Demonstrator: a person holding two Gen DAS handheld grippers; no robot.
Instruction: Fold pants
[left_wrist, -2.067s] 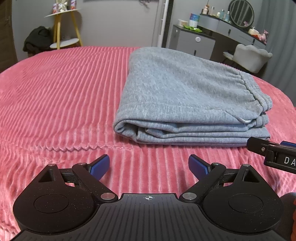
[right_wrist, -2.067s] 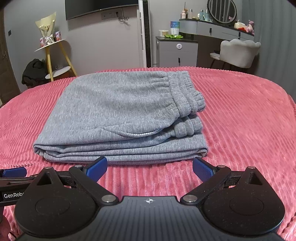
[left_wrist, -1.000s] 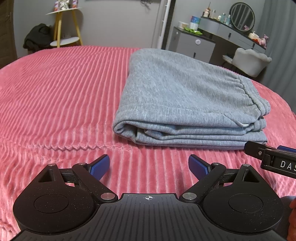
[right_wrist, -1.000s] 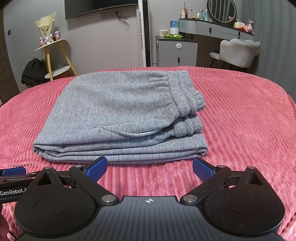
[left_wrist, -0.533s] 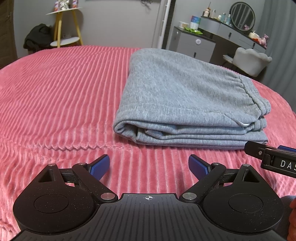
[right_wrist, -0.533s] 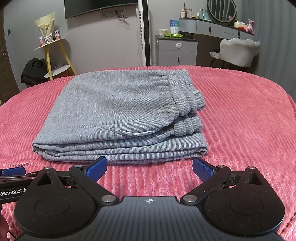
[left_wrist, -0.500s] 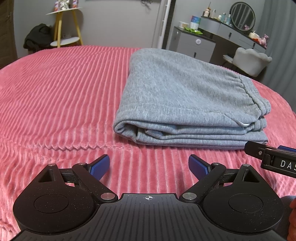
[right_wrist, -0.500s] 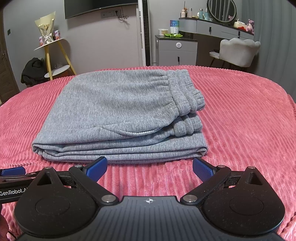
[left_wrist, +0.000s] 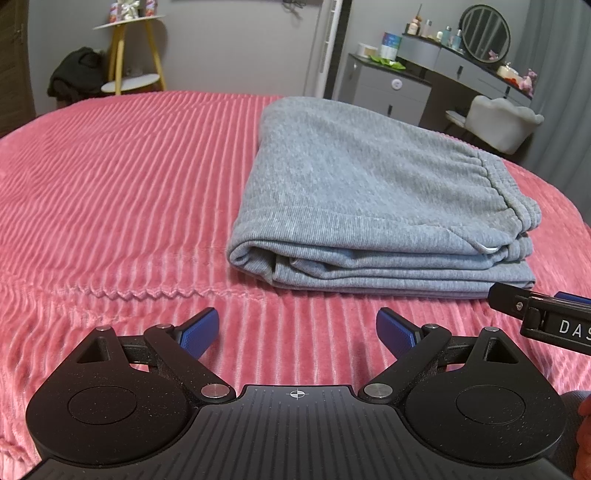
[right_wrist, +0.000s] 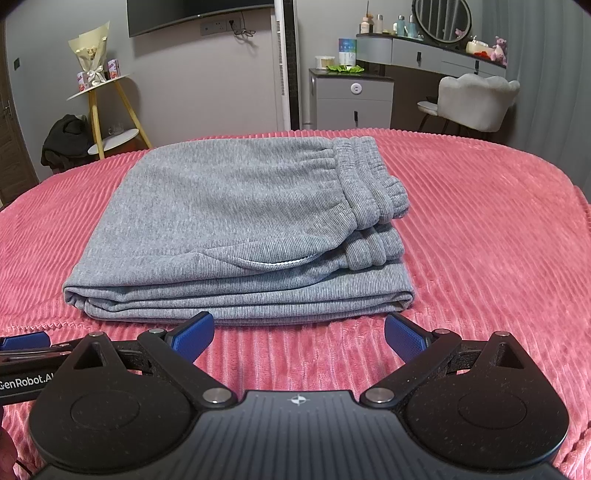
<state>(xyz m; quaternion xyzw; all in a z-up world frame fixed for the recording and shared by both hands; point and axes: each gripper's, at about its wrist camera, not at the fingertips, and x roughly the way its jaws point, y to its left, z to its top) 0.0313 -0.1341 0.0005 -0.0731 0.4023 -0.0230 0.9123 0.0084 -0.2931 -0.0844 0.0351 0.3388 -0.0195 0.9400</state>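
Grey sweatpants (left_wrist: 373, 192) lie folded in a flat stack on the pink ribbed bedspread (left_wrist: 122, 177), waistband to the right. They also show in the right wrist view (right_wrist: 240, 221), straight ahead. My left gripper (left_wrist: 297, 332) is open and empty, just short of the stack's near left corner. My right gripper (right_wrist: 299, 338) is open and empty, close in front of the stack's near edge. The right gripper's side shows at the right edge of the left wrist view (left_wrist: 543, 323); the left gripper's side shows at the left edge of the right wrist view (right_wrist: 26, 354).
The bedspread (right_wrist: 480, 229) spreads wide around the stack. Beyond the bed stand a yellow-legged side table (right_wrist: 107, 110), a grey cabinet (right_wrist: 351, 99), a white chair (right_wrist: 476, 99) and a vanity with a round mirror (right_wrist: 441, 18).
Almost nothing: both grippers hold steady and open, with only a slight drift of view. The pants have not moved.
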